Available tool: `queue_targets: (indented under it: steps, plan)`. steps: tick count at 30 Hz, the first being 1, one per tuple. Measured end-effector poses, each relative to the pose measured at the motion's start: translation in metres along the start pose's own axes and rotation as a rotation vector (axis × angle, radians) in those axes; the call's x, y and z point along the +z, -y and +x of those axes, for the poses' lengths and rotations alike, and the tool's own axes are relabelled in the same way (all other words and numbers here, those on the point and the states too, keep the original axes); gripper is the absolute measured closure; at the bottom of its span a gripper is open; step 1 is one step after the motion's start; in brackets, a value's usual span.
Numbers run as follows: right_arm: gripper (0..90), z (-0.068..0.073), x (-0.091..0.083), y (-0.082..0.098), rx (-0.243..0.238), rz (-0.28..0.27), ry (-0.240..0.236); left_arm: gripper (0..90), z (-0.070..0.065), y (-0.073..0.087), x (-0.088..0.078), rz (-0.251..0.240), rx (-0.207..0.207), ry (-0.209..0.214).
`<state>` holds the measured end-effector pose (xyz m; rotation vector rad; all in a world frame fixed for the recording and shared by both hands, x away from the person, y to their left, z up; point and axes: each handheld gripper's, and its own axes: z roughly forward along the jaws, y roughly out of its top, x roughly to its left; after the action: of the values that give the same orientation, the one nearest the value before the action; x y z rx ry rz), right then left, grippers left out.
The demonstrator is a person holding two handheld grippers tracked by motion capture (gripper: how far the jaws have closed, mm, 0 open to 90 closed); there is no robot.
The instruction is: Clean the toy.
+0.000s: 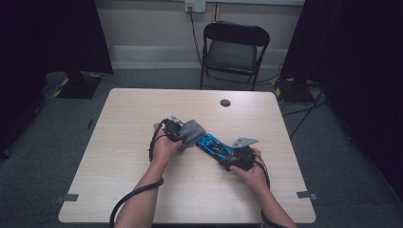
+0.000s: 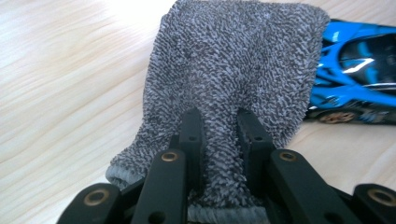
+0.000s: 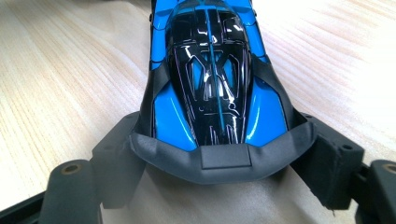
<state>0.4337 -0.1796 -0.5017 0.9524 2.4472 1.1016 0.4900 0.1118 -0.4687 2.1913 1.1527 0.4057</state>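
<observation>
A blue and black toy car [image 1: 215, 146] lies on the wooden table [image 1: 142, 114], slanting from upper left to lower right. My right gripper [image 1: 236, 157] is shut on its near end; in the right gripper view the two jaws press the sides of the toy car [image 3: 210, 88] at its dark bumper, with the gripper [image 3: 217, 149] around it. My left gripper [image 1: 183, 134] is shut on a grey terry cloth [image 1: 192, 130], which hangs against the car's far end. In the left gripper view the cloth [image 2: 233, 70] spreads ahead of the gripper [image 2: 219, 135] and the car [image 2: 355, 79] shows at the right.
A dark round cable hole [image 1: 225, 102] sits near the table's far edge. A black folding chair [image 1: 233, 52] stands behind the table. Tape marks [image 1: 70, 197] stick to the near corners. Cables trail from both grippers off the near edge.
</observation>
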Motion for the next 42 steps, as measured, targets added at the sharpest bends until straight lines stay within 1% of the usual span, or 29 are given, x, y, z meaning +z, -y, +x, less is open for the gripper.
queue_targets:
  steps: [3, 4, 5, 7, 10, 12, 13, 14, 15, 16, 18, 19, 20, 21, 22, 24, 25, 27, 28, 29, 30, 31, 32, 35, 37, 38, 40, 41, 42]
  plan:
    - [23.6, 0.000, 0.000, 0.000, 0.000, 0.000, 0.000, 75.1, 0.008, 0.005, -0.006, -0.005, -0.022, -0.007]
    - [23.6, 0.000, 0.000, 0.000, 0.000, 0.000, 0.000, 75.1, 0.008, 0.005, -0.006, -0.005, -0.022, -0.007]
    - [23.6, 0.000, 0.000, 0.000, 0.000, 0.000, 0.000, 75.1, 0.011, 0.007, -0.009, -0.016, -0.043, -0.012]
    - [23.6, 0.000, 0.000, 0.000, 0.000, 0.000, -0.001, 75.1, 0.014, 0.008, -0.012, -0.010, -0.033, -0.015]
    - [23.6, 0.000, 0.000, 0.000, 0.000, 0.000, 0.000, 75.2, 0.017, 0.010, -0.018, -0.012, -0.040, -0.016]
    - [23.6, 0.000, 0.000, 0.000, 0.000, 0.000, 0.000, 75.1, 0.018, 0.010, -0.023, -0.031, -0.049, -0.013]
    - [23.6, 0.000, 0.000, 0.000, 0.000, 0.000, 0.000, 75.1, 0.018, 0.008, -0.028, -0.044, -0.043, 0.001]
    - [23.6, 0.000, 0.000, 0.000, 0.000, 0.000, 0.000, 75.1, 0.018, 0.008, -0.028, -0.044, -0.043, 0.001]
    - [23.6, 0.000, 0.000, 0.000, 0.000, 0.000, 0.000, 75.1, 0.016, 0.007, -0.034, -0.062, -0.034, 0.013]
    - [23.6, 0.000, 0.000, 0.000, 0.000, 0.000, 0.000, 75.1, 0.016, 0.007, -0.034, -0.062, -0.034, 0.013]
    - [23.6, 0.000, 0.000, 0.000, 0.000, 0.000, 0.000, 75.1, 0.014, 0.004, -0.040, -0.075, -0.014, 0.022]
    - [23.6, 0.000, 0.000, 0.000, 0.000, 0.000, 0.000, 75.2, 0.009, 0.002, -0.046, -0.098, -0.006, 0.033]
    - [23.6, 0.000, 0.000, 0.000, 0.000, 0.000, 0.000, 75.1, 0.006, 0.000, -0.048, -0.104, 0.004, 0.043]
    - [23.6, 0.000, 0.000, 0.000, 0.000, 0.000, 0.000, 75.1, 0.006, 0.000, -0.048, -0.104, 0.004, 0.043]
    - [23.5, 0.000, 0.000, 0.000, -0.001, 0.000, 0.000, 75.1, -0.001, -0.002, -0.053, -0.125, 0.023, 0.060]
    - [23.6, 0.000, 0.000, 0.000, -0.001, 0.000, 0.000, 75.1, -0.006, -0.004, -0.056, -0.134, 0.040, 0.073]
    - [23.6, 0.000, 0.000, 0.000, 0.000, 0.000, 0.001, 75.1, -0.006, -0.004, -0.056, -0.134, 0.040, 0.073]
    - [23.6, 0.000, 0.000, 0.000, -0.001, 0.000, 0.001, 75.1, -0.015, -0.006, -0.058, -0.146, 0.064, 0.093]
    - [23.6, 0.000, 0.000, 0.000, -0.001, 0.000, 0.001, 75.1, -0.015, -0.006, -0.058, -0.146, 0.064, 0.093]
    - [23.6, 0.000, 0.000, 0.000, -0.001, -0.001, 0.001, 75.1, -0.020, -0.007, -0.058, -0.152, 0.073, 0.108]
    - [23.6, 0.000, 0.000, 0.000, 0.000, 0.000, 0.001, 75.1, -0.024, -0.007, -0.057, -0.154, 0.068, 0.120]
    - [23.6, 0.000, 0.000, 0.000, 0.000, 0.000, 0.001, 75.1, -0.024, -0.007, -0.057, -0.154, 0.068, 0.120]
    - [23.6, 0.000, 0.000, 0.000, 0.000, 0.000, 0.001, 75.1, -0.026, -0.008, -0.057, -0.159, 0.069, 0.131]
    - [23.6, 0.000, 0.000, 0.000, -0.001, 0.000, 0.001, 75.1, -0.037, -0.007, -0.055, -0.164, 0.077, 0.167]
    - [23.6, 0.000, 0.000, 0.000, -0.001, 0.000, 0.001, 75.1, -0.042, -0.007, -0.053, -0.161, 0.080, 0.178]
    - [23.6, 0.000, 0.000, 0.000, 0.000, 0.000, 0.001, 75.1, -0.047, -0.007, -0.051, -0.159, 0.089, 0.188]
    - [23.6, 0.000, 0.000, 0.000, 0.000, 0.000, 0.001, 75.1, -0.052, -0.007, -0.050, -0.158, 0.093, 0.197]
    - [23.6, 0.000, 0.000, 0.000, 0.000, 0.000, 0.001, 75.1, -0.054, -0.007, -0.049, -0.157, 0.103, 0.194]
    - [23.6, 0.000, 0.000, 0.000, 0.000, 0.000, 0.001, 75.1, -0.054, -0.007, -0.049, -0.157, 0.103, 0.194]
